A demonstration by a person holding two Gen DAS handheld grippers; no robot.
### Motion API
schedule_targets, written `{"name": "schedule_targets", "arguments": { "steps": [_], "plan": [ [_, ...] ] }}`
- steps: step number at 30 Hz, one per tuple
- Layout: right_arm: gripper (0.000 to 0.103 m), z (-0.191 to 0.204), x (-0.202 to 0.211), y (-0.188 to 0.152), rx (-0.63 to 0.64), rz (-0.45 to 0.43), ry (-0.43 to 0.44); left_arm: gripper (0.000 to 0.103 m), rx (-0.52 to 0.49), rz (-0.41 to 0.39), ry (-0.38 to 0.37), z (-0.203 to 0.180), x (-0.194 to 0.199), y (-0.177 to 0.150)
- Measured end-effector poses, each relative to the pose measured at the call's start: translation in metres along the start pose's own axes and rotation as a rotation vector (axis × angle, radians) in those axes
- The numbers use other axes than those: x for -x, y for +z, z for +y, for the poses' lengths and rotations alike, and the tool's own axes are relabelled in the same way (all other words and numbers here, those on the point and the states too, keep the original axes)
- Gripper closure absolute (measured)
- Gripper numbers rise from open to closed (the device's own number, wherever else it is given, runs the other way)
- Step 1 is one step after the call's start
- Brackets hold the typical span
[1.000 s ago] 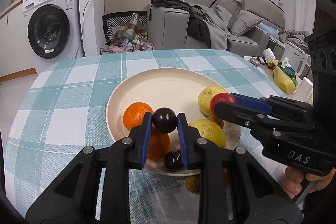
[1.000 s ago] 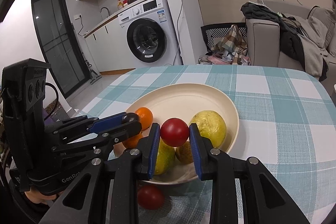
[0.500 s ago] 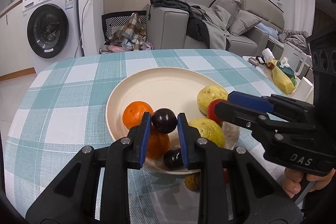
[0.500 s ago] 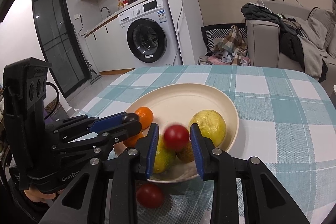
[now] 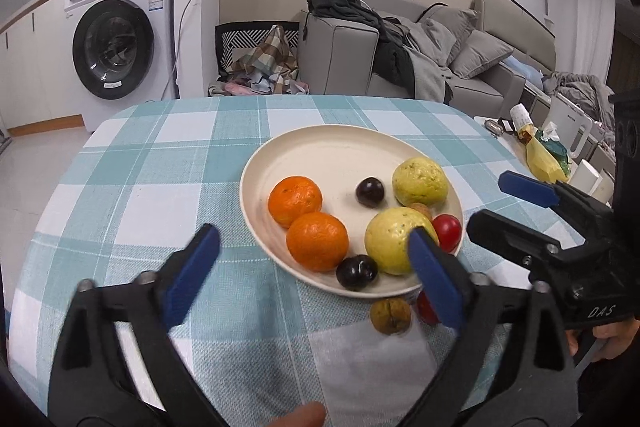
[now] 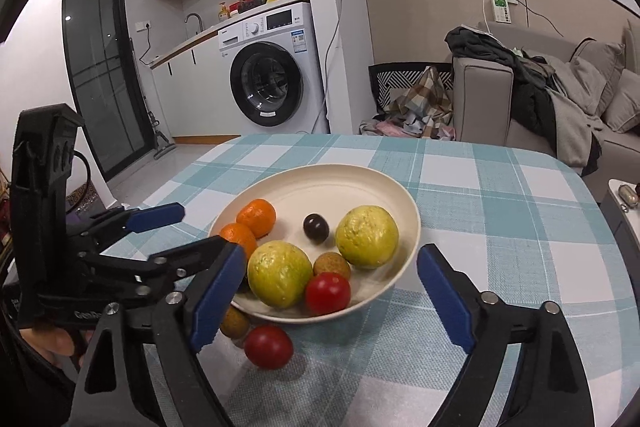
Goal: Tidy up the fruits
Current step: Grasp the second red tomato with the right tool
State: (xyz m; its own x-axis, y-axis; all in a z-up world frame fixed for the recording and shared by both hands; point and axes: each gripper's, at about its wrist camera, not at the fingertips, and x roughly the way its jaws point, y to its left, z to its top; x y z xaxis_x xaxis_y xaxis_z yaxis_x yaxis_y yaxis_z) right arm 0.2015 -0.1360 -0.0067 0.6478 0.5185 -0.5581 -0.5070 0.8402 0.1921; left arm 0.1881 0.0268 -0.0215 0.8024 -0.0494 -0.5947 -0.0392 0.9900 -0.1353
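1. Fruits sit gathered in the cream plate [image 5: 256, 183] on the checked tablecloth [image 5: 140, 195] — two oranges [image 5: 295, 201], two yellow-green guavas [image 5: 419, 181], two dark plums [image 5: 370, 191], a small brown longan [image 6: 331, 265] and a red tomato [image 6: 327, 293].
2. My left claw [image 5: 316, 277] is spreading, its blue pads [image 5: 188, 277] wide apart and nothing pinched between them; it hangs over the near rim of the plate.
3. One dark plum lies loose near the plate's middle, between the far orange and the far guava; the second plum [image 5: 357, 271] rests at the near rim, beside the near orange [image 5: 317, 241].
4. My right claw [image 6: 332, 301] is also spreading, pads clear of everything — the red tomato lies in the plate between them, touching neither pad.
5. That tomato rests against the near guava [image 6: 279, 273] and just in front of the longan.
6. Outside the plate, on the cloth close to its near edge, lie a second red tomato [image 6: 268, 346] and another brownish longan [image 5: 390, 315].
7. In the right wrist view the left claw's pad partly hides that longan.
8. A fingertip [image 5: 298, 417] shows at the bottom edge of the left wrist view.
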Motion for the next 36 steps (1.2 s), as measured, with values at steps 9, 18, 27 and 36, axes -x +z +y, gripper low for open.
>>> {"name": "schedule_targets", "arguments": {
  "steps": [9,18,27,36],
  "plan": [
    [0.000,-0.009,0.011,-0.013,-0.038,0.042,-0.014,0.001,-0.029,-0.004,-0.003,-0.004,0.026,-0.016],
    [0.000,-0.010,0.002,-0.020,-0.032,0.160,-0.021,0.001,-0.023,0.047,-0.006,-0.002,0.030,-0.026],
    [0.001,-0.005,-0.008,-0.028,-0.036,0.244,0.022,0.001,-0.025,0.087,0.003,-0.003,0.021,-0.027],
    [0.017,0.017,-0.012,-0.034,0.046,0.290,0.098,0.001,-0.033,0.095,0.023,-0.006,0.018,-0.026]
  ]
}}
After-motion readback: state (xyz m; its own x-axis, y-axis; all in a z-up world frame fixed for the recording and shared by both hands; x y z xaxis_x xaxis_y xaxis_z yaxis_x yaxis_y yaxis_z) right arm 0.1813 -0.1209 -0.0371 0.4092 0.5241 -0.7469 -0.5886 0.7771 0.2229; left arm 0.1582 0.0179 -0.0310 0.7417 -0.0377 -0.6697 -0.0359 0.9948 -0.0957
